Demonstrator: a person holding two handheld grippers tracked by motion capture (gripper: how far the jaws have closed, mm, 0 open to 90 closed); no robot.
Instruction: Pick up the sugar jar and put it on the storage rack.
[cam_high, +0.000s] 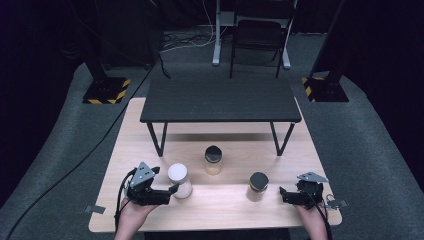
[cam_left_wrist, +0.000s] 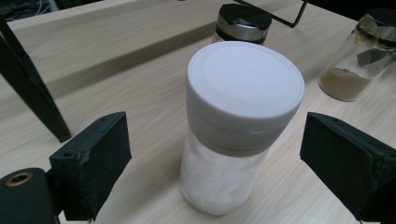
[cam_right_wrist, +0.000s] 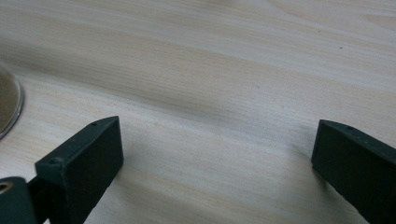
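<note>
- Your left gripper (cam_high: 172, 190) reaches in from the near-left of the pale wooden bench (cam_high: 220, 210), its black jaws spread wide on either side of the clear jar with a white screw lid and white powder inside (cam_high: 179, 180); the pads stand clear of the glass, so nothing is grasped yet.
- In the left gripper view that white-lidded jar (cam_left_wrist: 236, 126) stands upright between the two pads (cam_left_wrist: 93, 161), centred in the gap, which suggests you are lining up a side grip on its body below the lid.
- Your right gripper (cam_high: 286, 194) rests low at the near-right of the bench, jaws released and empty, apparently parked out of the way while the left does the work.
- Two clear jars with black lids and tan powder wait apart: one (cam_high: 213, 160) behind the white-lidded jar, one (cam_high: 258, 186) just left of your right gripper, both upright with room around them for a clean approach.
- A low black metal shelf on angled legs (cam_high: 220, 100) spans the far half of the bench, its top bare.
</note>
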